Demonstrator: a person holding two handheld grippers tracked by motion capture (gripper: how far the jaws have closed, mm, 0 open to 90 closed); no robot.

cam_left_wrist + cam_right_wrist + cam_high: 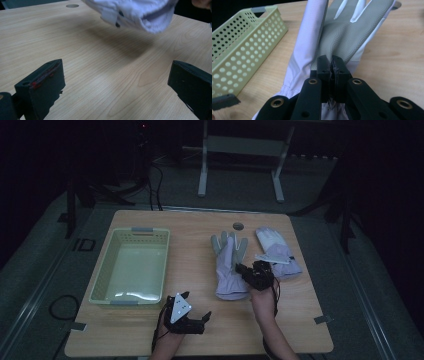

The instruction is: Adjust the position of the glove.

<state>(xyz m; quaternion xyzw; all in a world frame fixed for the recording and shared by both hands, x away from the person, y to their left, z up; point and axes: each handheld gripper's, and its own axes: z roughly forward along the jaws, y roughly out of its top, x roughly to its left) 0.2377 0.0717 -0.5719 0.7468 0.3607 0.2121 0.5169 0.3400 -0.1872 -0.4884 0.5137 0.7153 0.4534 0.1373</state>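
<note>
A pale lilac glove point(227, 265) with a grey palm lies fingers away from me in the middle of the wooden table point(200, 335). My right gripper point(241, 268) is shut on its grey palm fabric point(342, 37), the two jaws pressed together on a fold point(332, 63). In the left gripper view the glove's cuff end point(140, 12) hangs off the table, with a shadow under it. A second glove point(277, 251) lies just to the right, back side up. Near the table's front edge my left gripper point(196, 304) stands open over bare wood point(117, 82), nothing between its jaws.
A pale green perforated basket point(102, 275) stands on the left half of the table, its holed wall point(242, 50) close to the held glove. A round cable hole point(238, 225) sits at the table's far edge. A metal frame point(240, 150) stands on the floor beyond.
</note>
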